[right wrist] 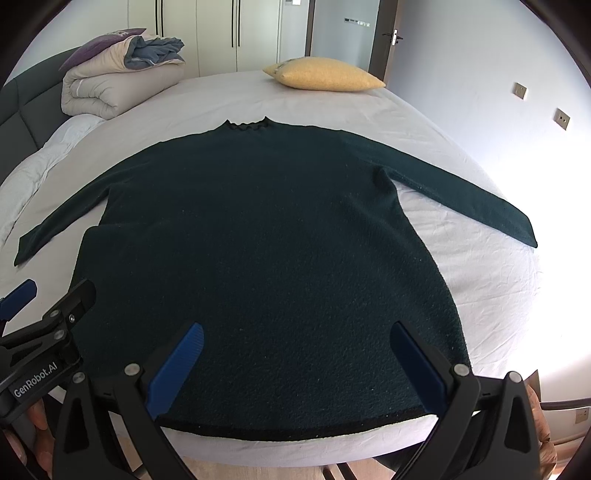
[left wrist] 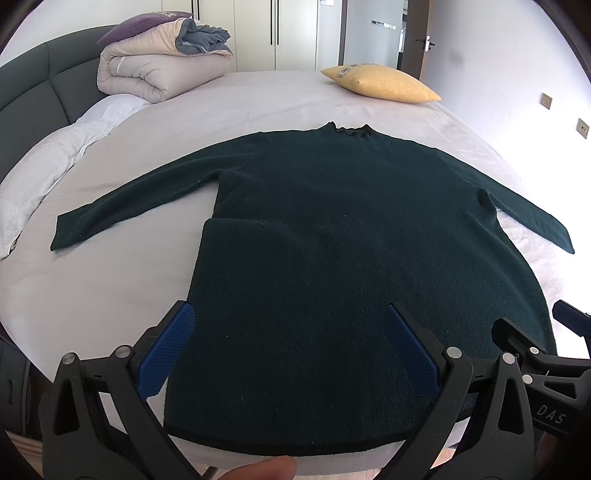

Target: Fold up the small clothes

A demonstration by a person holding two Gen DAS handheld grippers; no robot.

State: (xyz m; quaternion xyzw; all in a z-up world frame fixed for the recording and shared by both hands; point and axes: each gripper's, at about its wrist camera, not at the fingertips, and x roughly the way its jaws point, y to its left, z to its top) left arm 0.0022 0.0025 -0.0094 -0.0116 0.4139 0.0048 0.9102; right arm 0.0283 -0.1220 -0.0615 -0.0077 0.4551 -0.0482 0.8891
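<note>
Dark green sweater point(left wrist: 332, 229) spread flat, front down or up not clear, on the pale sheet of the bed point(left wrist: 258, 96). Collar point(left wrist: 349, 130) with a wavy edge at the sweater's far end, toward the yellow pillow point(left wrist: 380, 83). Both sleeves stretched out sideways from the sweater's body, angling back toward the near hem, cuffs lying on the sheet. Hem point(right wrist: 295, 430) dark-trimmed, running along the near edge of the bed. On the sweater's left side, a straight step in the fabric edge below the armpit, as if one layer lies offset over another.

Left gripper point(left wrist: 288, 354) above the sweater's near left part, blue pads point(left wrist: 168, 354) spread wide, nothing between them; left pad just past the sweater's left edge, right pad over the knit. Contact with the fabric not possible to tell. Right gripper point(right wrist: 295, 369) above the sweater's near right part, likewise spread wide and holding nothing, both pads over the knit near the hem.

Beyond the sweater's left sleeve: folded beige duvet point(left wrist: 159, 70) with a purple pillow point(left wrist: 144, 27) on top, against a dark padded headboard point(left wrist: 33, 99). Behind the pillow beyond the collar, pale wardrobe doors point(left wrist: 258, 33).
</note>
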